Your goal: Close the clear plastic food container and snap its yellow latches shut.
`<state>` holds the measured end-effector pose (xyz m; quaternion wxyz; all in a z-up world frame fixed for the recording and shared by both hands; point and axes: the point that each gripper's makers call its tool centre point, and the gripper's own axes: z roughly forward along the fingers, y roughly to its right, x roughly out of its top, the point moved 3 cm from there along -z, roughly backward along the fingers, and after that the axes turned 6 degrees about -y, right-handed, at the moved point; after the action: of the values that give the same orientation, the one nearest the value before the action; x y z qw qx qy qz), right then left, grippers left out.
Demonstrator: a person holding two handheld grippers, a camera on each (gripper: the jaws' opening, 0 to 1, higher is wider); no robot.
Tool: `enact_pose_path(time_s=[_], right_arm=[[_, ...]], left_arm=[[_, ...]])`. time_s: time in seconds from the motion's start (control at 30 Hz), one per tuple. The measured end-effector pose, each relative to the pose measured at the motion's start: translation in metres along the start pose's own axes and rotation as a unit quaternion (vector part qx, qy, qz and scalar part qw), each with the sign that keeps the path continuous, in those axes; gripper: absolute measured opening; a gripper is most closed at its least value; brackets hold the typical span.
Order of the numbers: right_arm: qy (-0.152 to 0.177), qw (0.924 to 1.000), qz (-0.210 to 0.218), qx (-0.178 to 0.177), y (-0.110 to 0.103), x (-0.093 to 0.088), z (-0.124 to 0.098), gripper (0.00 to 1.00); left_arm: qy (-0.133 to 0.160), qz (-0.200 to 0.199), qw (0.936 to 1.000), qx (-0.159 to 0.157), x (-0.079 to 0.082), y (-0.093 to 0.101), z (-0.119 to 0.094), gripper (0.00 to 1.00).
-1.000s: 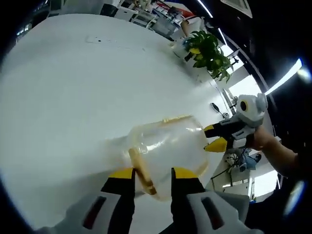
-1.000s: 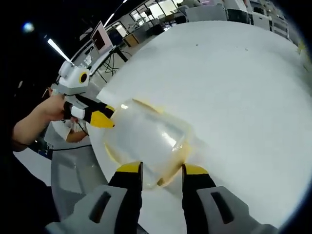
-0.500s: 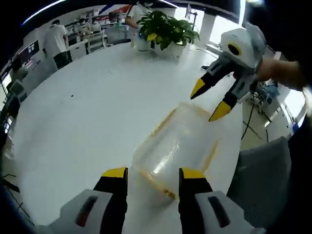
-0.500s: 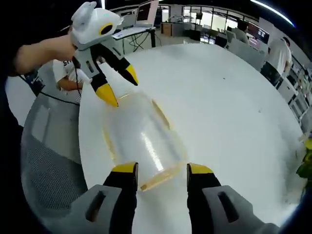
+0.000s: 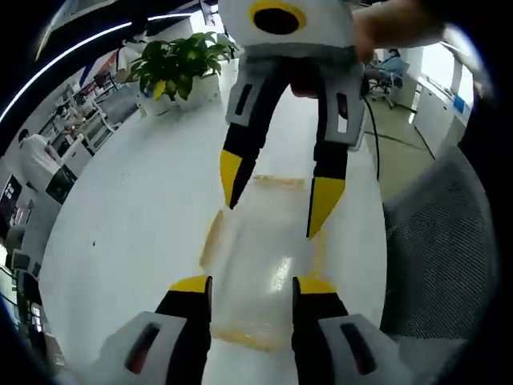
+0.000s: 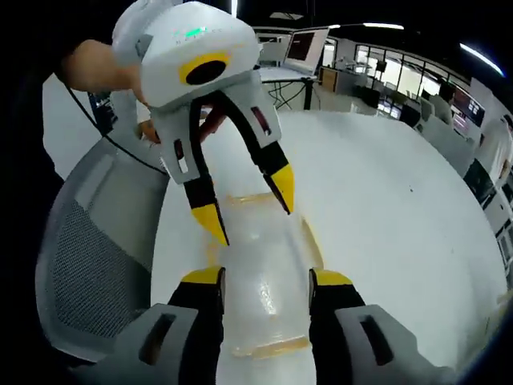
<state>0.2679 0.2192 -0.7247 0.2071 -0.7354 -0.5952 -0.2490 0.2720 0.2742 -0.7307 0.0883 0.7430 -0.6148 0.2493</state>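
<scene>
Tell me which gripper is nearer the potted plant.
Right. The right gripper hangs over the container's far end, toward the potted plant; the left gripper straddles its near end.

One clear container (image 5: 258, 265); two grippers, left (image 5: 250, 282) and right (image 6: 264, 277); one potted plant (image 5: 172, 64); one mesh chair (image 5: 437, 241); one white table (image 5: 136, 216).

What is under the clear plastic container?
The container rests on the white table, visible through its clear walls. Nothing visible inside. Glare blurs details beneath the base.
</scene>
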Motion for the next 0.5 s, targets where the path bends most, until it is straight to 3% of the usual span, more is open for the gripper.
enact_pose_path(time_s=[0.13, 0.33, 0.5], right_arm=[[-0.027, 0.9988, -0.04, -0.009, 0.003, -0.002, 0.008, 0.38], [-0.024, 0.9992, -0.032, -0.001, 0.006, 0.004, 0.009, 0.46], [-0.033, 0.9984, -0.045, 0.005, 0.011, 0.006, 0.012, 0.45]], left_arm=[[-0.001, 0.0, 1.0, -0.003, 0.003, -0.001, 0.002, 0.34], [-0.003, 0.001, 1.0, 0.003, 0.007, 0.003, -0.002, 0.36], [-0.008, 0.02, 0.9998, 0.002, 0.008, 0.015, 0.001, 0.42]])
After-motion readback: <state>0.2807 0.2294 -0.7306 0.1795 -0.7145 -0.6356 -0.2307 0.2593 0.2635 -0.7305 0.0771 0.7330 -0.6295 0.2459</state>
